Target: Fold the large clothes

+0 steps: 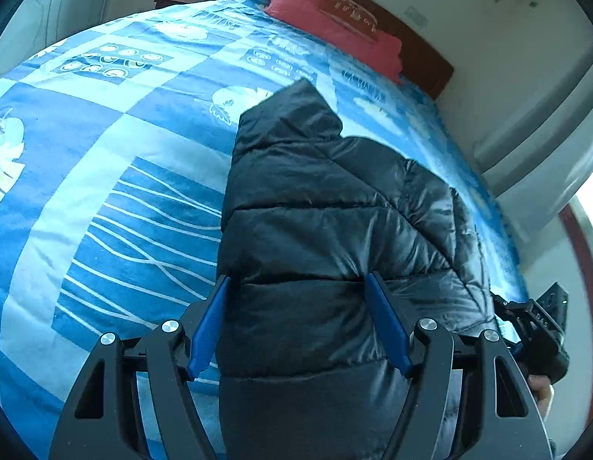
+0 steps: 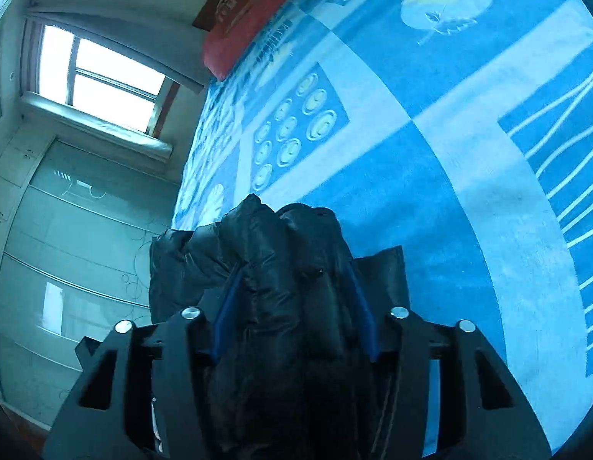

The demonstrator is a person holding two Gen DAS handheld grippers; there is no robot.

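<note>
Both grippers, left gripper [image 1: 296,322] and right gripper [image 2: 292,306], hold padded jacket [image 1: 334,207] between part-open fingers at lower centre. Fold step 1 appears underway; next, carry hem toward hood.

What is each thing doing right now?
black puffer jacket: lying on the bed, bunched between both grippers' jaws
left gripper: jaws wide around a jacket fold
right gripper: jaws around bunched jacket fabric
red pillow: at the headboard
blue bedspread: spread flat
</note>
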